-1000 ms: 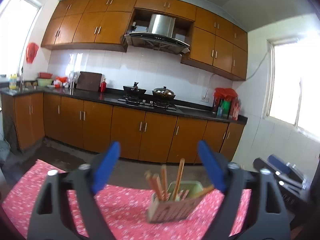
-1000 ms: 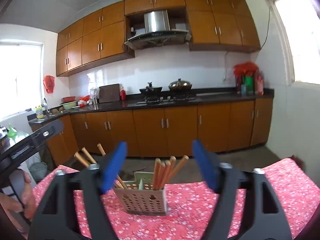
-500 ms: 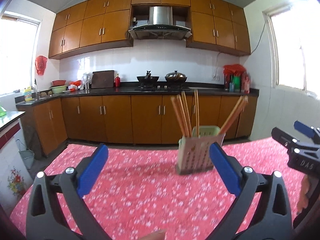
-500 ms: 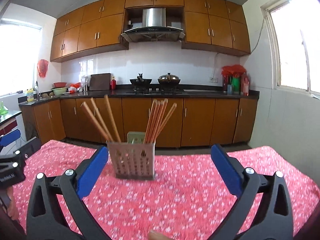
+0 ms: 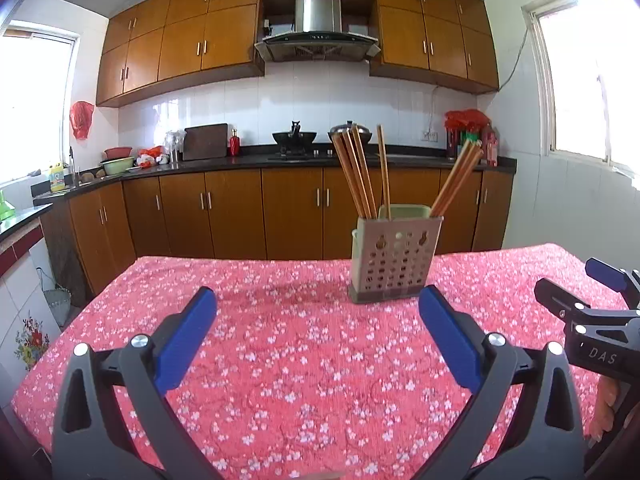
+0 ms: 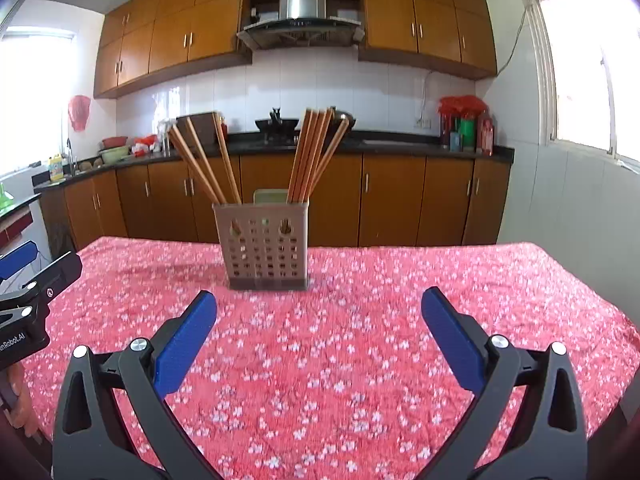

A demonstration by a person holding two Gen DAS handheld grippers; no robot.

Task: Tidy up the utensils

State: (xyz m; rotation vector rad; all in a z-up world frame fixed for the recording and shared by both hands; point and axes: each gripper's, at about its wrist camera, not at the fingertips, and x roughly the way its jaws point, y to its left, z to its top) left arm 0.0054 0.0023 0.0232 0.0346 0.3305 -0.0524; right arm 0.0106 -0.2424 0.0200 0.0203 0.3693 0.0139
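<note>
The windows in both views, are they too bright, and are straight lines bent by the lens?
Left wrist view: the right window is washed out white and the upper cabinets curve. Right wrist view: the window glares too, and the holder looks slightly soft.

Both grippers hang side by side, tilted slightly downward. The left gripper (image 5: pixel 318 300) spreads its blue jaws wide, gripping nothing. The right gripper (image 6: pixel 319 302), at its three o'clock, gapes equally wide and empty.
</note>
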